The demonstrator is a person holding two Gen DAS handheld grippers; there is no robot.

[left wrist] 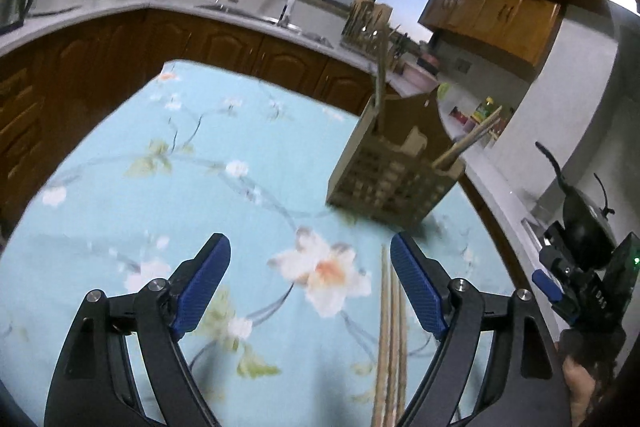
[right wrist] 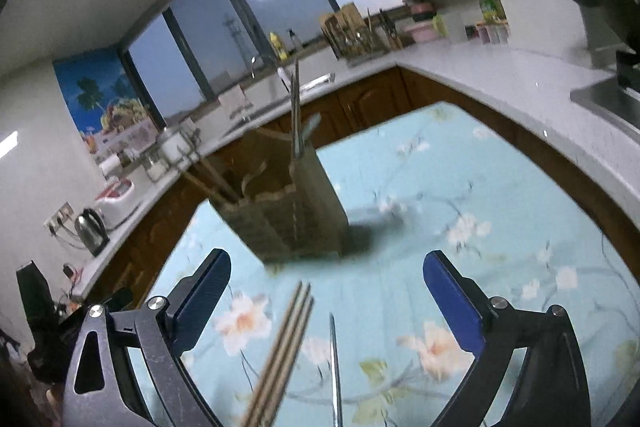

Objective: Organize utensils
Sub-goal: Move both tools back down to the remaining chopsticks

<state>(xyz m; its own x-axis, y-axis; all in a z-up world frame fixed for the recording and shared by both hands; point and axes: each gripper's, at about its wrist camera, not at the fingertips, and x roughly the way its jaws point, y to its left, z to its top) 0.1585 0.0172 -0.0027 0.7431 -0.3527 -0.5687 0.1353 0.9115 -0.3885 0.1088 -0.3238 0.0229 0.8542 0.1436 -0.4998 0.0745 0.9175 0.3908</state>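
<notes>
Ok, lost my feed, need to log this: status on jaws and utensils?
Left gripper and right gripper: jaws open, empty. Wooden holder upright, some utensils in. Chopsticks and a thin metal utensil loose on the tablecloth. Nothing blocking.

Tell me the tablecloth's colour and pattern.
The tablecloth is light turquoise with a print of white and peach blossoms on thin branches; the left wrist view shows it best.

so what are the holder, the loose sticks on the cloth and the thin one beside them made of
Holder: looks like bamboo or light wood, matte tan with slatted sides. Loose chopsticks: probably wood or bamboo, dull brown, though blur leaves it open. Thin utensil: seems metal, grey with a slight sheen.
</notes>
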